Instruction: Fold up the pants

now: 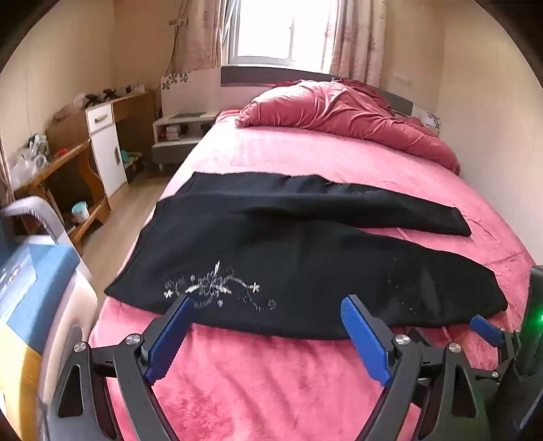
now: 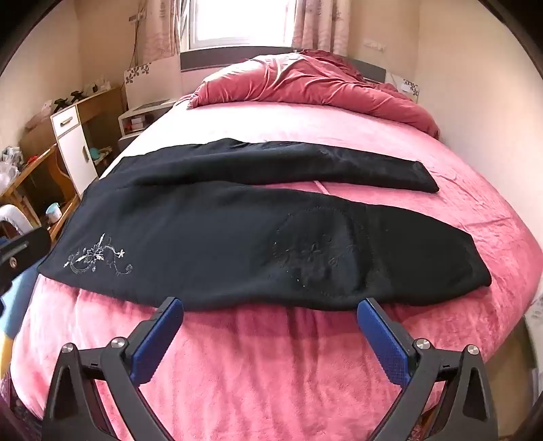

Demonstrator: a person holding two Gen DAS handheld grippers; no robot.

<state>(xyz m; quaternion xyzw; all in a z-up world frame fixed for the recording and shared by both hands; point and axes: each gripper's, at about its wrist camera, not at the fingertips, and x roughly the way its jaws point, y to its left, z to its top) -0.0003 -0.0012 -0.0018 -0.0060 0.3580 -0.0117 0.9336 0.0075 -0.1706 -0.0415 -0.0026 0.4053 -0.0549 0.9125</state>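
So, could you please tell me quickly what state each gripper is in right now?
Left gripper: open, holding nothing, above the near edge of the black embroidered fabric pants.
Right gripper: open, holding nothing.

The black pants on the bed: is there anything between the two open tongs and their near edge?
Nothing visible. Only bare pink blanket lies between the black pants and the right tongs; likewise before the left tongs.

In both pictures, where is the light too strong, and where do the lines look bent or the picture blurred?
Left wrist view: the window is blown out white, the bed's edges bow from the fisheye, and the blue box at the left edge is smeared. Right wrist view: the window glares equally, and the black pants curve across the frame.
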